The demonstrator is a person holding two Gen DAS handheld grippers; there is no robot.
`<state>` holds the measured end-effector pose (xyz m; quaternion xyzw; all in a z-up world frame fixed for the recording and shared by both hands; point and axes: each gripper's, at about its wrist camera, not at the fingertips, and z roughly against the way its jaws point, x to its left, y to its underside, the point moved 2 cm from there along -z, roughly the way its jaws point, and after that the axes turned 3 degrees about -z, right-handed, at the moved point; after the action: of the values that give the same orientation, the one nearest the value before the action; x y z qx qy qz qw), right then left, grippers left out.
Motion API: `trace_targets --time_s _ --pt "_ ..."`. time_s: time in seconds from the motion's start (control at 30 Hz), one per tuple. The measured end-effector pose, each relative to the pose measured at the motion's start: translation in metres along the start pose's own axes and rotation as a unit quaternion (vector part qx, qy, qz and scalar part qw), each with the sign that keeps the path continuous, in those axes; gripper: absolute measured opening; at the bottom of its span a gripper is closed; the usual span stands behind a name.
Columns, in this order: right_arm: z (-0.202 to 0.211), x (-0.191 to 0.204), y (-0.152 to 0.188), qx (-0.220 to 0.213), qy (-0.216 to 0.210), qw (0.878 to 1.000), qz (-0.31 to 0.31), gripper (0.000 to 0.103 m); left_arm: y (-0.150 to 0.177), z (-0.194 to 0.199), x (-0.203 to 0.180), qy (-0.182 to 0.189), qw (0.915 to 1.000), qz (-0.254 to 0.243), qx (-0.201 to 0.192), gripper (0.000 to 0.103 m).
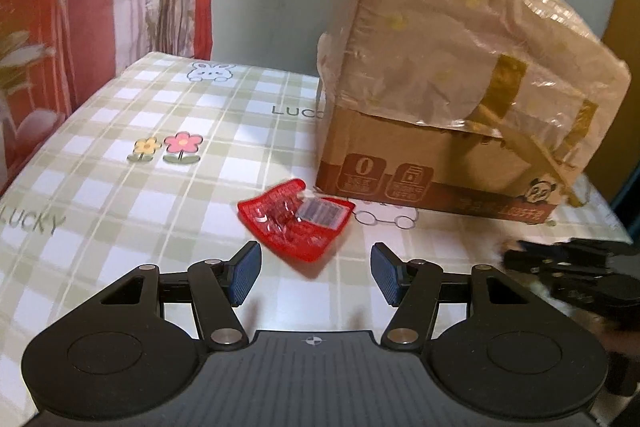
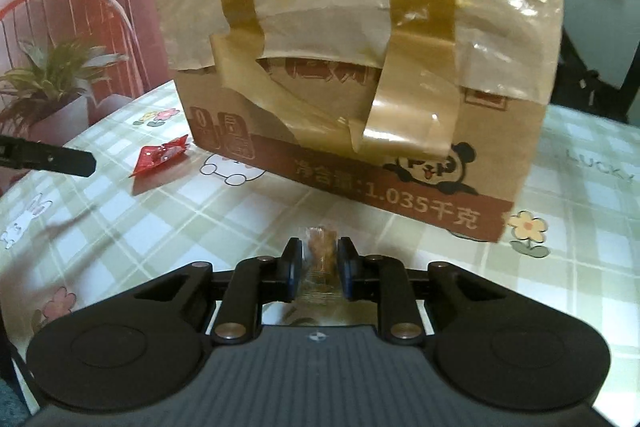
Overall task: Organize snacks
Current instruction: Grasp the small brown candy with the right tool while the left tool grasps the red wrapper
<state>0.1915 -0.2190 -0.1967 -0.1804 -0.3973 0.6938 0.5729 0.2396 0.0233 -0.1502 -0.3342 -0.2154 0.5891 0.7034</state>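
Observation:
A red snack packet (image 1: 295,222) with a barcode lies on the checked tablecloth, just ahead of my open left gripper (image 1: 315,273). The packet also shows in the right wrist view (image 2: 161,159), left of the box. My right gripper (image 2: 319,269) is shut on a small clear-wrapped brown snack (image 2: 320,254), close in front of the taped cardboard box (image 2: 360,75). The box (image 1: 452,87) stands behind and right of the red packet. The right gripper (image 1: 576,269) appears blurred at the right edge of the left wrist view.
The tablecloth (image 1: 160,195) has flower and rabbit prints. A red-patterned wall or curtain (image 1: 60,7) borders the table's left side. A potted plant (image 2: 52,75) shows at the left. The left gripper's finger (image 2: 48,157) pokes in from the left.

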Motion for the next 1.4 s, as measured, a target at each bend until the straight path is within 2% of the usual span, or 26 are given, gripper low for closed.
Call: trace_targets --time_s 0.13,0.3,0.37,0.57,0.7,0.87,0.9,0.93,1.0,1.2,1.4 --pt "0.001 -0.008 -0.001 -0.005 -0.002 1.000 -0.018 0.021 -0.013 -0.024 0.009 -0.014 0.9996 -0.023 0.000 0.068" --pt "0.004 -0.009 0.001 -0.009 -0.005 1.000 -0.017 0.021 -0.029 -0.047 0.031 -0.026 0.9996 0.006 -0.006 0.068" --pt "0.005 -0.009 0.001 -0.010 -0.006 1.000 -0.019 0.021 -0.032 -0.056 0.034 -0.024 0.9997 0.004 -0.001 0.068" --pt "0.006 -0.012 0.002 -0.008 -0.009 1.000 -0.026 0.021 -0.027 -0.068 0.030 0.002 0.9994 -0.032 0.013 0.068" --pt "0.005 -0.012 0.002 -0.008 -0.010 1.000 -0.027 0.021 -0.021 -0.073 0.025 -0.001 0.9984 -0.054 0.017 0.068" --pt "0.005 -0.013 0.001 -0.007 -0.011 1.000 -0.027 0.021 -0.020 -0.072 0.026 -0.003 0.9985 -0.053 0.010 0.068" --pt "0.005 -0.013 0.001 -0.007 -0.011 1.000 -0.027 0.021 -0.020 -0.072 0.026 -0.003 0.9985 -0.054 0.008 0.064" --pt "0.005 -0.012 0.001 -0.007 -0.011 1.000 -0.027 0.021 -0.018 -0.068 0.024 0.001 0.9985 -0.054 0.006 0.053" --pt "0.005 -0.012 0.001 -0.007 -0.011 1.000 -0.027 0.021 -0.016 -0.065 0.020 0.015 0.9982 -0.058 0.003 0.036" --pt "0.005 -0.013 0.001 -0.007 -0.011 1.000 -0.027 0.021 -0.002 -0.047 0.005 0.016 0.9981 -0.060 -0.003 0.026" --pt "0.004 -0.010 0.002 -0.006 -0.009 1.000 -0.024 0.021 0.010 -0.024 0.001 0.033 0.9982 -0.050 -0.006 0.008"
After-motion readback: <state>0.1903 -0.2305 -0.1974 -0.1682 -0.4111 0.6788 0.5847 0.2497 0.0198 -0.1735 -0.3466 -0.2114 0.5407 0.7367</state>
